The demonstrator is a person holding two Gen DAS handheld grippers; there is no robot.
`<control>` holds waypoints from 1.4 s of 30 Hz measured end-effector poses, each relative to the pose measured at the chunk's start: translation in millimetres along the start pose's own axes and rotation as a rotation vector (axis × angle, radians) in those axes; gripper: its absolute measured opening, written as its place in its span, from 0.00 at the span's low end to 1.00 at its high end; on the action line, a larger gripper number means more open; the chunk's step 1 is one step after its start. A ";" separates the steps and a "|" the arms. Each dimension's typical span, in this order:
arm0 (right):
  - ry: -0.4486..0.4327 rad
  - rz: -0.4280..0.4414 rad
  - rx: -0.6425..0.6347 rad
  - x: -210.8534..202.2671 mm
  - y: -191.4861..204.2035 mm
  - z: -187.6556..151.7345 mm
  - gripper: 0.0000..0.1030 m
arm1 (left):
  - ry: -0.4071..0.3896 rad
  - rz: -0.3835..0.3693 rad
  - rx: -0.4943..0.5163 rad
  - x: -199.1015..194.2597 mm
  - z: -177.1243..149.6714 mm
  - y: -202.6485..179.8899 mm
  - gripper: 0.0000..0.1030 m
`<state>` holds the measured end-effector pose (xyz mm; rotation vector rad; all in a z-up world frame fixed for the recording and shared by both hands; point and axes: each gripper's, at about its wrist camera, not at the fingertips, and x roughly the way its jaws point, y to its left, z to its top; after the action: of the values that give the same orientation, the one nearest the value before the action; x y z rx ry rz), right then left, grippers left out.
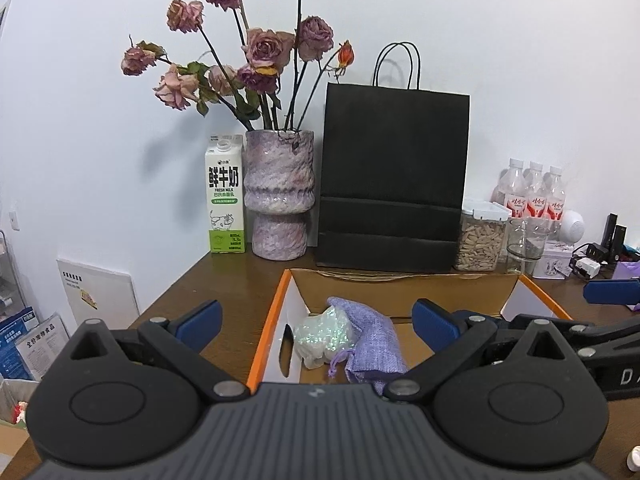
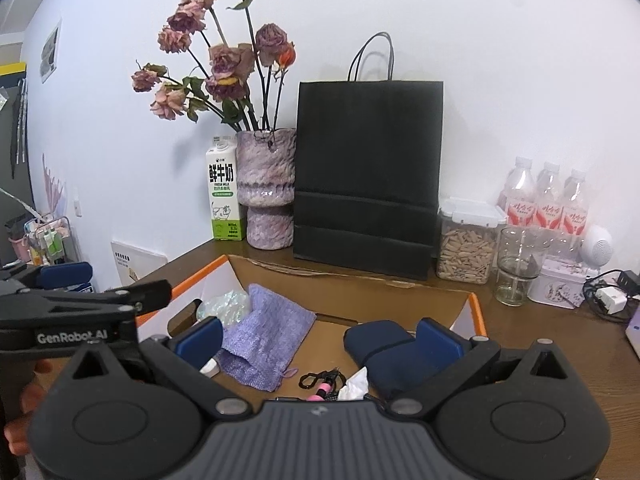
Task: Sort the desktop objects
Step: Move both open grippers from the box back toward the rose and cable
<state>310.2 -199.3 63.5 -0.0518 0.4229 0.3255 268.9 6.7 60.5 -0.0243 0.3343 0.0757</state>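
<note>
An open cardboard box with orange edges (image 1: 269,320) (image 2: 476,312) sits on the brown desk. Inside lie a purple cloth pouch (image 1: 374,344) (image 2: 266,340), an iridescent white bag (image 1: 324,336) (image 2: 228,306), a dark blue case (image 2: 384,350), a pink and black clip item (image 2: 320,384) and a white tissue (image 2: 354,384). My left gripper (image 1: 316,322) is open and empty above the box's left part. My right gripper (image 2: 320,338) is open and empty above the box's middle. The left gripper also shows in the right wrist view (image 2: 86,300).
At the back stand a milk carton (image 1: 225,200), a purple vase with dried roses (image 1: 279,196), a black paper bag (image 1: 394,184), a jar of seeds (image 1: 480,240), a glass (image 1: 525,246), three bottles (image 1: 534,192), a white tin (image 2: 560,286) and a charger with cables (image 2: 610,298).
</note>
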 end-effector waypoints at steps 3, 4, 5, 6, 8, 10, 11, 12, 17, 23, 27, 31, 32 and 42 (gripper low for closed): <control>-0.009 -0.009 -0.003 -12.1 -1.0 0.7 1.00 | -0.006 0.004 0.004 -10.0 0.9 1.8 1.00; -0.012 -0.011 -0.004 -16.7 -1.6 0.5 1.00 | -0.007 0.003 0.002 -13.7 1.1 2.5 1.00; -0.014 -0.012 -0.004 -20.8 -2.0 -0.1 1.00 | -0.008 0.002 0.001 -17.8 1.2 3.6 1.00; -0.015 -0.014 -0.004 -25.7 -2.6 -1.1 1.00 | -0.009 0.000 0.000 -21.5 1.0 4.6 1.00; -0.015 -0.018 -0.004 -35.0 -4.3 -3.8 1.00 | -0.009 -0.004 -0.004 -29.3 0.1 7.2 1.00; -0.013 -0.021 -0.007 -44.1 -5.7 -7.8 1.00 | -0.008 -0.005 -0.003 -37.4 -1.7 9.6 1.00; -0.011 -0.023 -0.009 -48.2 -6.6 -10.2 1.00 | -0.009 -0.005 -0.002 -40.8 -2.9 10.7 1.00; -0.008 -0.025 -0.009 -52.9 -7.7 -12.9 1.00 | -0.008 -0.004 0.000 -43.8 -3.9 11.8 1.00; 0.006 -0.049 -0.010 -75.4 -15.3 -30.0 1.00 | -0.002 -0.004 0.008 -59.8 -10.0 16.5 1.00; 0.037 -0.075 -0.006 -96.4 -27.0 -54.1 1.00 | 0.012 -0.009 0.022 -77.2 -19.9 20.1 1.00; 0.063 -0.088 -0.003 -104.9 -34.0 -70.2 1.00 | 0.032 -0.022 0.028 -85.0 -28.3 19.8 1.00; 0.097 -0.090 0.006 -112.4 -42.4 -89.1 1.00 | 0.054 -0.043 0.042 -92.7 -40.8 14.9 1.00; 0.107 -0.092 0.008 -114.1 -44.3 -94.7 1.00 | 0.061 -0.048 0.046 -94.6 -44.8 13.1 1.00; 0.193 -0.101 0.029 -129.6 -54.6 -142.1 1.00 | 0.148 -0.128 0.092 -107.9 -84.4 -9.9 1.00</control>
<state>160.0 -306.4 -13.7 -0.0767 0.6143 0.2154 140.5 -13.8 16.5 0.0402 0.4831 -0.0683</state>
